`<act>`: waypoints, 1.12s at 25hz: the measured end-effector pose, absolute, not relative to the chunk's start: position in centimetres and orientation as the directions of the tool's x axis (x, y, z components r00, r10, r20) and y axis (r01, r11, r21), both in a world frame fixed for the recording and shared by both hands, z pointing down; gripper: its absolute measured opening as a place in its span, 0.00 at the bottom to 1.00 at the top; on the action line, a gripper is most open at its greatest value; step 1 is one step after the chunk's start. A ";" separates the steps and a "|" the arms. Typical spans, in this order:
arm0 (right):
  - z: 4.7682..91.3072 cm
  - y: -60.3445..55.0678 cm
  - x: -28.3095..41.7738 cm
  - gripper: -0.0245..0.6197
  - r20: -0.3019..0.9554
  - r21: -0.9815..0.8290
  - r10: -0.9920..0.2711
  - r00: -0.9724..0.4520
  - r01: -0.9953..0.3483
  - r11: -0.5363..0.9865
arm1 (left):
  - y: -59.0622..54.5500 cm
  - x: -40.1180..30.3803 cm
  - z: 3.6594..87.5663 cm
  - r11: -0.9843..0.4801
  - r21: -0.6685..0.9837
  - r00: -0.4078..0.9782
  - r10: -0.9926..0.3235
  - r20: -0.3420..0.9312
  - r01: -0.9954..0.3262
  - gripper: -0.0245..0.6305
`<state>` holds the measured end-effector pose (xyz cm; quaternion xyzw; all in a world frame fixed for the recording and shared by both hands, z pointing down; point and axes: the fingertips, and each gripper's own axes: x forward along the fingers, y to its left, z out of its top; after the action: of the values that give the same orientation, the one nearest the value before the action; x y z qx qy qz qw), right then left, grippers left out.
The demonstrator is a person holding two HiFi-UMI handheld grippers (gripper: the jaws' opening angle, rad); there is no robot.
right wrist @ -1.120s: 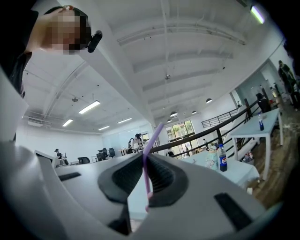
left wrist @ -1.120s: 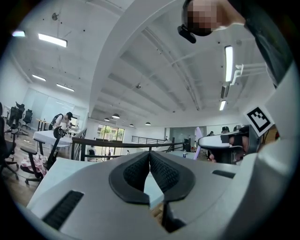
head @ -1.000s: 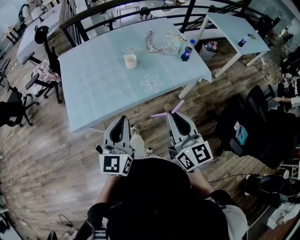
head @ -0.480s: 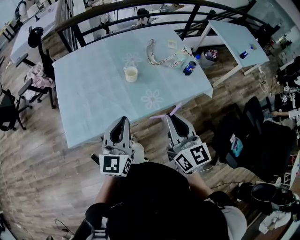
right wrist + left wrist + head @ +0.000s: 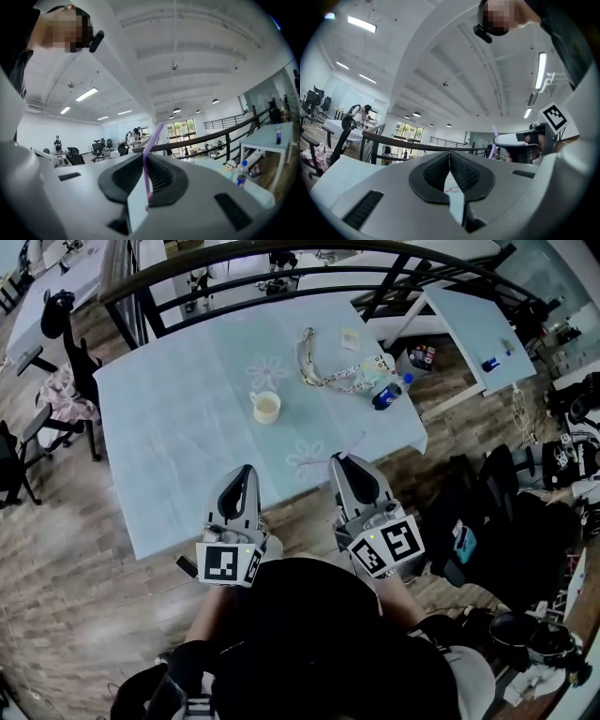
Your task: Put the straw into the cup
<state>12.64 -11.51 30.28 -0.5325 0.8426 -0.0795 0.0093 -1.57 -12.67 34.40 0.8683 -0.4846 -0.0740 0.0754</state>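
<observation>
Lilac thin plastic straw (image 5: pixel 151 143) pinched in right tool (image 5: pixel 146 159), jaws clenched on it; long axis crosses the jaws, upper end leaning right. Left tool (image 5: pixel 449 155) clenched, nothing in it. Both held level, side by side, at near edge of pale blue tabletop (image 5: pixel 178 437). Cream cup (image 5: pixel 267 407) upright, well ahead; blue-labelled bottle (image 5: pixel 386 396) to its right.

Wood plank floor (image 5: pixel 84 559). 1 large table (image 5: pixel 178 427) under pale blue cloth; 1 smaller table (image 5: pixel 473 320) at right. Black railing (image 5: pixel 212 136) behind. Black office chairs (image 5: pixel 66 320) left. White ceiling (image 5: pixel 454 56), strip lights (image 5: pixel 362 24); windows (image 5: pixel 180 127) beyond.
</observation>
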 end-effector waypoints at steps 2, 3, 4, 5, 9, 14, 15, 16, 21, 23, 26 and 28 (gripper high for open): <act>29.9 -12.8 12.3 0.10 0.062 -0.134 -0.899 -0.433 -0.896 0.422 | -14.0 -1.8 34.1 -0.524 0.203 0.522 -0.850 -0.066 -0.828 0.06; 29.8 -13.5 12.2 0.10 0.058 -0.130 -0.900 -0.432 -0.897 0.422 | -14.5 -2.0 33.9 -0.526 0.200 0.523 -0.849 -0.072 -0.826 0.06; 29.6 -14.1 12.0 0.10 0.054 -0.127 -0.901 -0.431 -0.898 0.422 | -15.0 -2.1 33.6 -0.529 0.196 0.524 -0.848 -0.078 -0.826 0.06; 29.4 -14.6 11.9 0.10 0.052 -0.125 -0.901 -0.430 -0.898 0.421 | -15.5 -2.2 33.4 -0.530 0.194 0.525 -0.847 -0.082 -0.825 0.06; 29.4 -16.2 11.6 0.10 0.051 -0.121 -0.896 -0.440 -0.894 0.432 | -16.5 -2.2 33.0 -0.525 0.199 0.518 -0.851 -0.092 -0.827 0.06; 30.5 -18.5 11.1 0.10 0.068 -0.125 -0.873 -0.483 -0.872 0.473 | -17.7 -2.5 33.9 -0.487 0.205 0.482 -0.873 -0.075 -0.849 0.06; 30.7 -19.1 11.0 0.10 0.072 -0.127 -0.867 -0.493 -0.867 0.482 | -18.1 -2.4 34.2 -0.478 0.205 0.475 -0.877 -0.067 -0.854 0.06; 31.0 -19.7 11.1 0.10 0.074 -0.129 -0.862 -0.502 -0.862 0.490 | -18.5 -2.3 34.5 -0.470 0.206 0.468 -0.882 -0.059 -0.859 0.06; 31.9 -22.9 11.1 0.10 0.088 -0.148 -0.814 -0.574 -0.816 0.559 | -20.3 -1.9 35.0 -0.403 0.204 0.404 -0.914 -0.041 -0.892 0.06; 32.2 -24.4 11.1 0.10 0.095 -0.152 -0.791 -0.604 -0.794 0.588 | -21.1 -1.7 35.0 -0.373 0.206 0.373 -0.927 -0.041 -0.905 0.06; 32.6 -27.0 11.3 0.10 0.100 -0.151 -0.761 -0.641 -0.766 0.625 | -22.6 -1.0 35.1 -0.332 0.206 0.332 -0.943 -0.034 -0.921 0.06; 32.9 -28.4 11.3 0.10 0.103 -0.154 -0.741 -0.663 -0.747 0.647 | -23.4 -0.7 35.4 -0.304 0.202 0.306 -0.952 -0.021 -0.931 0.06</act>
<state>11.25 -28.42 32.92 -0.4099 0.9074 -0.0916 -0.0153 -0.72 -23.43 35.37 0.8045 -0.5851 -0.0684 0.0758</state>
